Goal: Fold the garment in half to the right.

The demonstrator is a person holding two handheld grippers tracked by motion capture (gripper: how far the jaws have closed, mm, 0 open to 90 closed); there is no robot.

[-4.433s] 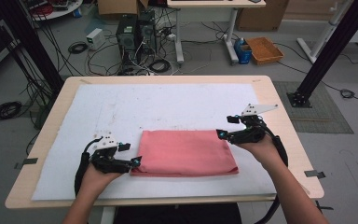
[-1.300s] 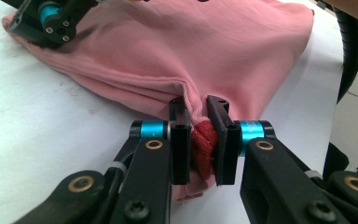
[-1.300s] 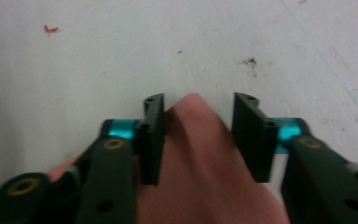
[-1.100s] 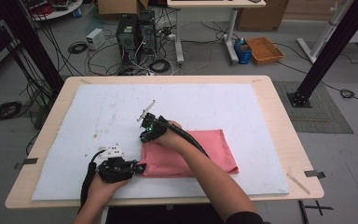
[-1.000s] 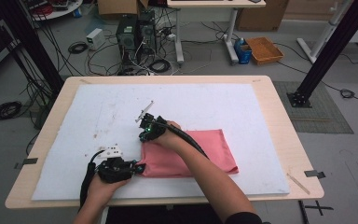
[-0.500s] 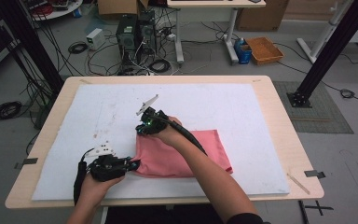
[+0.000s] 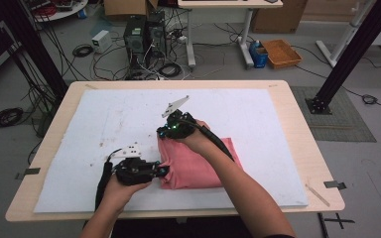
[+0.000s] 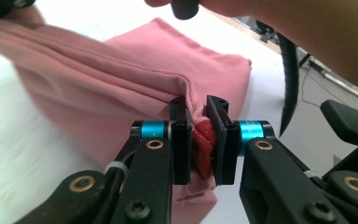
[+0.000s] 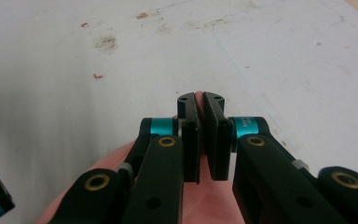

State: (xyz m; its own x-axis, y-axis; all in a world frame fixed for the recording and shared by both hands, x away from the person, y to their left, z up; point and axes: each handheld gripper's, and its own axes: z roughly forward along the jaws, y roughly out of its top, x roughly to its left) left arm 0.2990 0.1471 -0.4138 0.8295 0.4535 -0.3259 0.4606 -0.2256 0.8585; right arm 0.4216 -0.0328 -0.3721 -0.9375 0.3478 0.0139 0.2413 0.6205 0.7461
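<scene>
Pink cloth (image 7: 198,166) lies folded on the white mat (image 7: 258,119) that covers the wooden table (image 7: 297,106), a bit toward the near edge, at about 6 o'clock from the middle of the mat. Its long side runs across the table, from 9 o'clock to 3 o'clock. Both grippers are at the cloth's left end, the 9 o'clock end. The right gripper (image 7: 164,131) reaches across from the right and pinches the far left corner, at about 11 o'clock on the cloth. In the right gripper view its jaws are shut tight, with pink cloth (image 9: 121,186) showing under and between them. The left gripper (image 7: 162,171) is at the near left corner, at about 8 o'clock on the cloth. In the left gripper view its jaws are closed on a bunched fold of the cloth (image 8: 121,93), and the rest of the cloth stretches away to 12 o'clock from the jaws. So the free end of the cloth lies toward 3 o'clock from both grippers. I think the next move is to carry the held left edge over toward that 3 o'clock end to fold the cloth in half. The two hands are equally close, since both already hold it.
</scene>
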